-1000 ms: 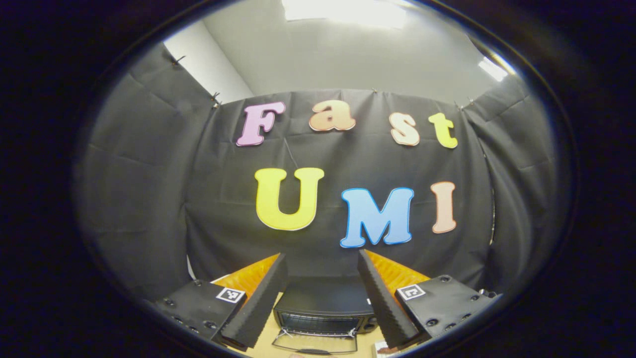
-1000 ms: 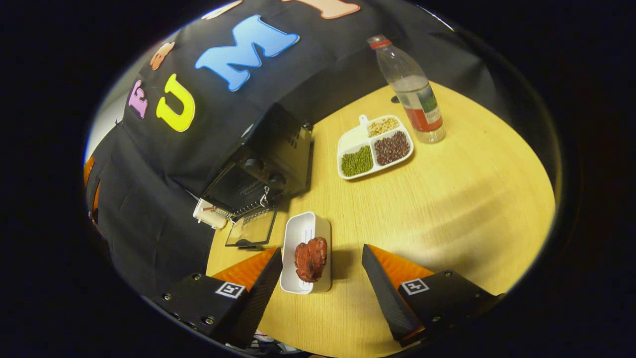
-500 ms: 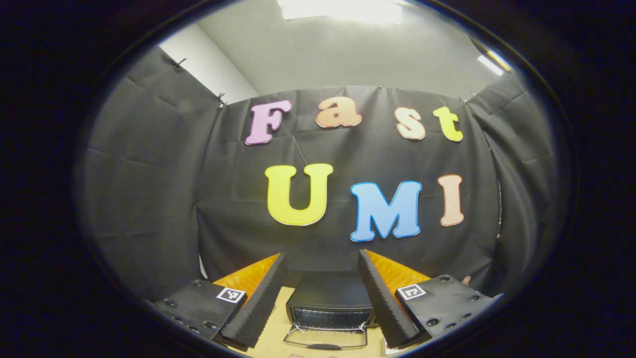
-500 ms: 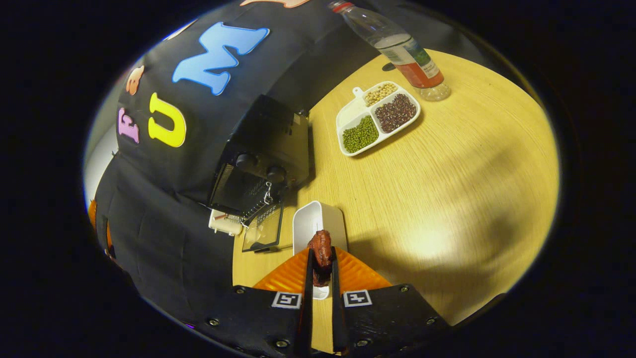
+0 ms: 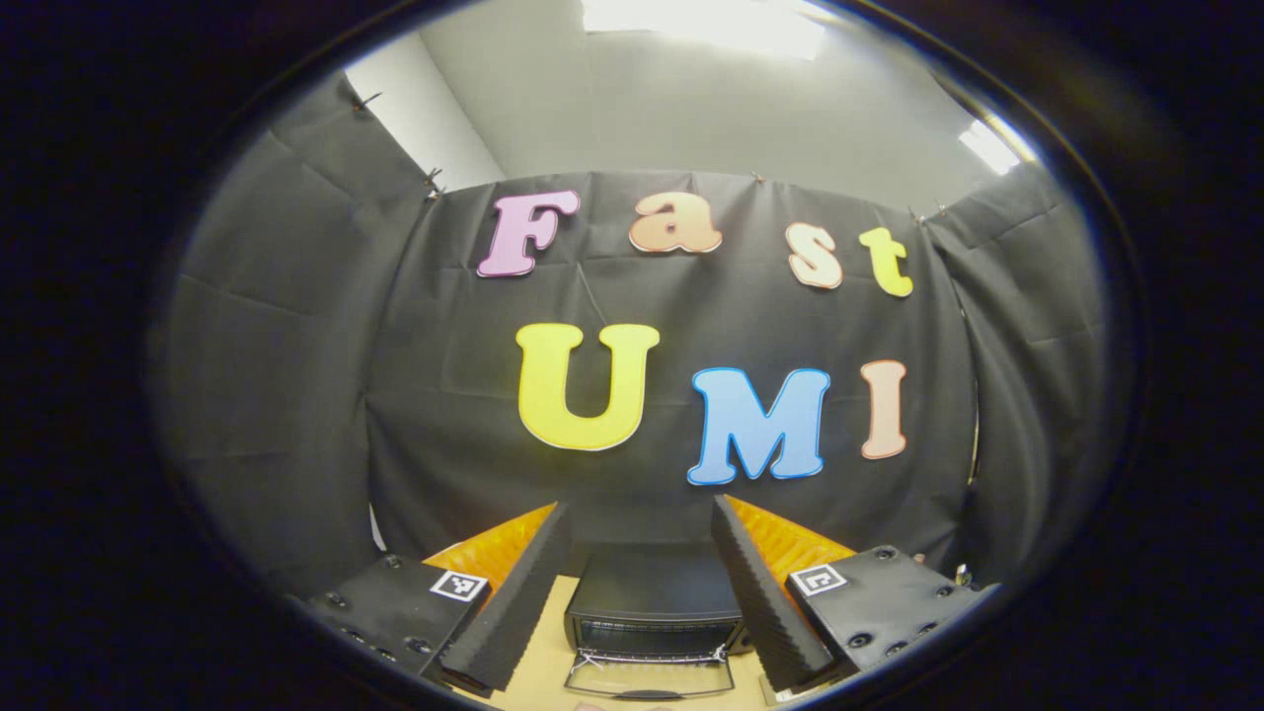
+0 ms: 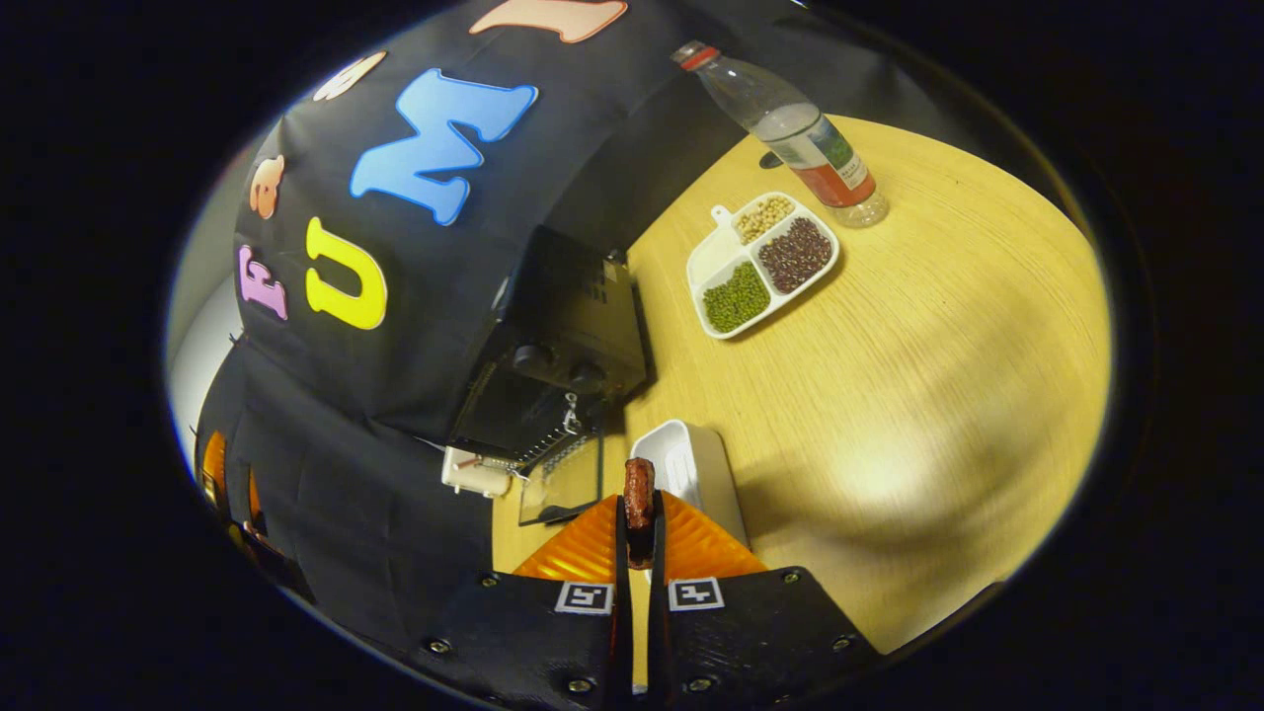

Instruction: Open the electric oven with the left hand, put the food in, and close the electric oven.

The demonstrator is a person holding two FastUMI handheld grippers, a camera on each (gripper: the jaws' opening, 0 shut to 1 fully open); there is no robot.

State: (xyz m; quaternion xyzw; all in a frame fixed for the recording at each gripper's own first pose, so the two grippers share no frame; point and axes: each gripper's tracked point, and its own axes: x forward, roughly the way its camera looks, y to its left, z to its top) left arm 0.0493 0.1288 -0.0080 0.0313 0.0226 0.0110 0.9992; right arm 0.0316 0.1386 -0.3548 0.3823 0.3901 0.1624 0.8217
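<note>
A black electric oven [image 5: 656, 597] stands against the booth wall, its glass door [image 5: 650, 677] folded down flat and open. My left gripper [image 5: 640, 523] is open, held back from the oven with nothing between its fingers. In the right gripper view the oven [image 6: 553, 370] sits left of centre with its door [image 6: 561, 480] lowered. My right gripper [image 6: 638, 506] is shut on a reddish-brown piece of food [image 6: 639, 489], lifted just above the white oblong dish [image 6: 688, 471] it came from.
A white three-part tray [image 6: 765, 265] of green, dark red and pale beans lies on the round wooden table [image 6: 918, 395]. A clear bottle [image 6: 790, 133] with a red cap stands behind it. A small white box [image 6: 476, 472] sits left of the oven door.
The right gripper closed on the food in the white dish and has lifted it clear, shifting toward the oven. The left gripper stays open, its view drifting slightly.
</note>
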